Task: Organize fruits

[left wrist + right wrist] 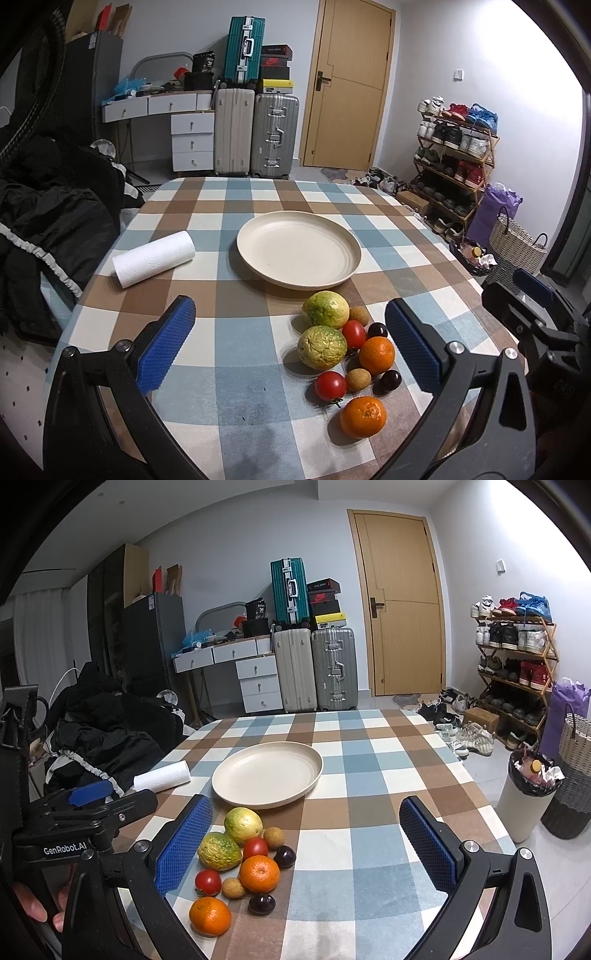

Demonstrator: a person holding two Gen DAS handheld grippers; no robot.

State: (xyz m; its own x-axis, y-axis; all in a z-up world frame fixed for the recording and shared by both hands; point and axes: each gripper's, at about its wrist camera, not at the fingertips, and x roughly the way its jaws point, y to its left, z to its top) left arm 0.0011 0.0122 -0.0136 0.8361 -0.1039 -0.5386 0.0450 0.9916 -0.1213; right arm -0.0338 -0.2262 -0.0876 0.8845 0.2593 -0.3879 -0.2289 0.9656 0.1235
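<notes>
Both tools are held wide open and empty above the near edge of the checked worktop (207,369): the left tool (290,350) and the right tool (304,842). No fruit is gripped yet. The fruits lie clustered, several touching, just in front of the empty cream plate (299,251).

Round fruit could be nudged and rolled away if a finger is lowered into the tight cluster; a tomato could be bruised by too firm a squeeze.

Counted: two yellow-green fruits (322,347), two oranges (376,355), two tomatoes (330,385), three small brown fruits (357,379), two dark plums (391,380), one paper roll (153,264).
</notes>
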